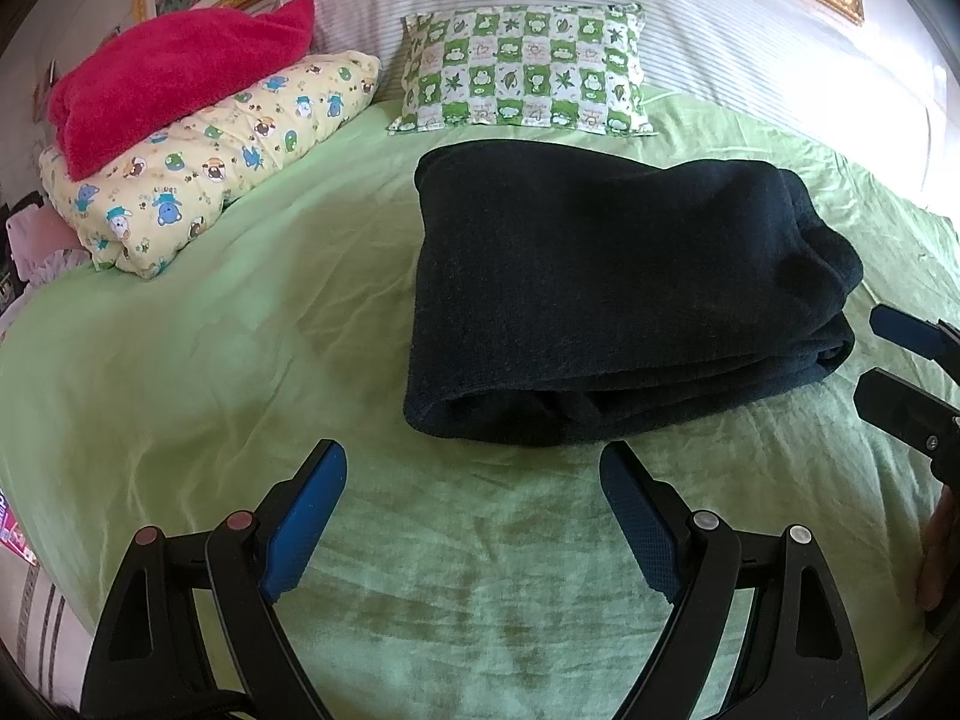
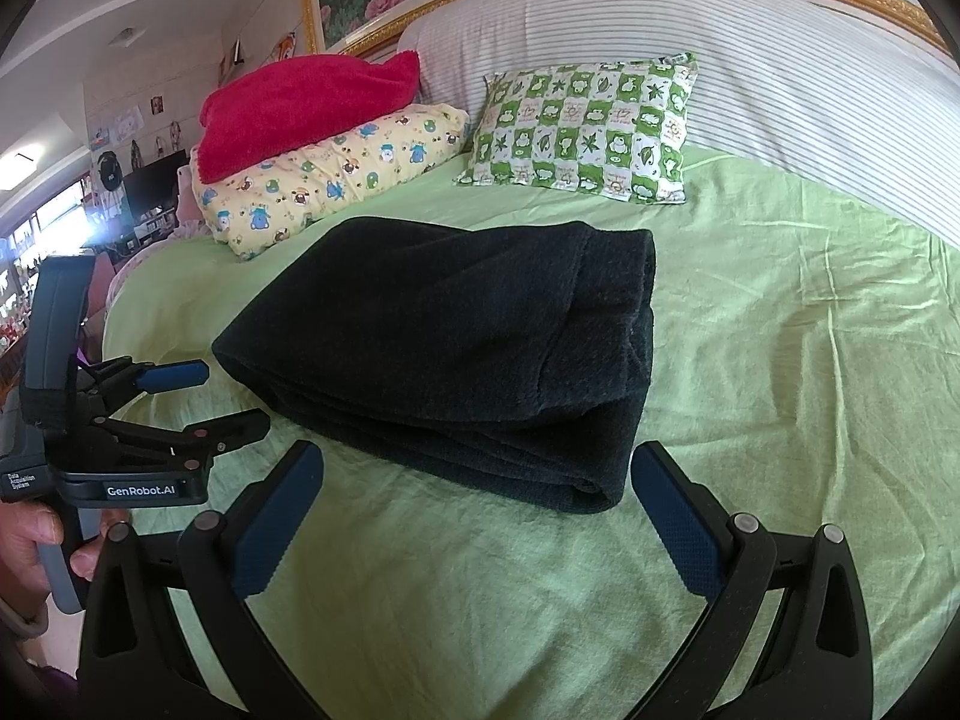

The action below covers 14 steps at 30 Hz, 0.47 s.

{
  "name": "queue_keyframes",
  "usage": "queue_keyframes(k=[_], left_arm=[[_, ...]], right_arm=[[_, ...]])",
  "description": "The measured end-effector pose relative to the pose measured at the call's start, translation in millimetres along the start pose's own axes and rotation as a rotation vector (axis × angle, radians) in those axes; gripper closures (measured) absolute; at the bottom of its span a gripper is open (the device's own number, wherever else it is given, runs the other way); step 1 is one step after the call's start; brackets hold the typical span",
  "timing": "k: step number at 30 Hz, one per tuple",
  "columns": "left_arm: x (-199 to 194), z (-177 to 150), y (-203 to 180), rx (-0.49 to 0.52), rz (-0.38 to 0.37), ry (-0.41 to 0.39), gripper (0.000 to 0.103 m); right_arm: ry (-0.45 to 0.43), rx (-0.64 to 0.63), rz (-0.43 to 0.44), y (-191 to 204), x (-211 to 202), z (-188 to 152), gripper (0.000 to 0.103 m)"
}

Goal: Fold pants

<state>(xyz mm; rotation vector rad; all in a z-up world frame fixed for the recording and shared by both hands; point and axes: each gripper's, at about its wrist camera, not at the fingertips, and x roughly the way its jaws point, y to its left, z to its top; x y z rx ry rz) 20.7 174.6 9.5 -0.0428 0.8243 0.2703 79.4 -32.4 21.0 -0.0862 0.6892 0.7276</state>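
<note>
The dark navy pants (image 1: 600,282) lie folded into a thick rectangular stack on the green bed sheet (image 1: 240,348); they also show in the right wrist view (image 2: 456,348). My left gripper (image 1: 474,468) is open and empty, hovering just short of the stack's near edge. My right gripper (image 2: 474,468) is open and empty, just short of the stack's near right corner. The right gripper shows at the right edge of the left wrist view (image 1: 882,354), and the left gripper shows at the left of the right wrist view (image 2: 234,396). Neither touches the pants.
A green-and-white checked pillow (image 1: 528,69) lies beyond the pants by the striped headboard cushion (image 1: 720,18). A red towel (image 1: 174,78) rests on a yellow cartoon-print pillow (image 1: 210,162) at the far left. The bed's left edge drops off toward a cluttered room (image 2: 90,198).
</note>
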Motion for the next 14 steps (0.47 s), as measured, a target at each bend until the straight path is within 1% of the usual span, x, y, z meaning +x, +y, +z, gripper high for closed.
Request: queue_keyframes(k=[4,10,14], left_arm=[[0,3,0,-0.01,-0.014,0.015,0.016],[-13,11,-6,0.009,-0.009,-0.006,0.016],[-23,17,-15,0.024,-0.023,-0.009,0.016]], right_arm=[[-0.005,0.005,-0.001,-1,-1,0,0.001],[-0.018,0.013,-0.004,-1,-4,-1,0.001],[-0.021,0.014,-0.014,3,-8,2,0.001]])
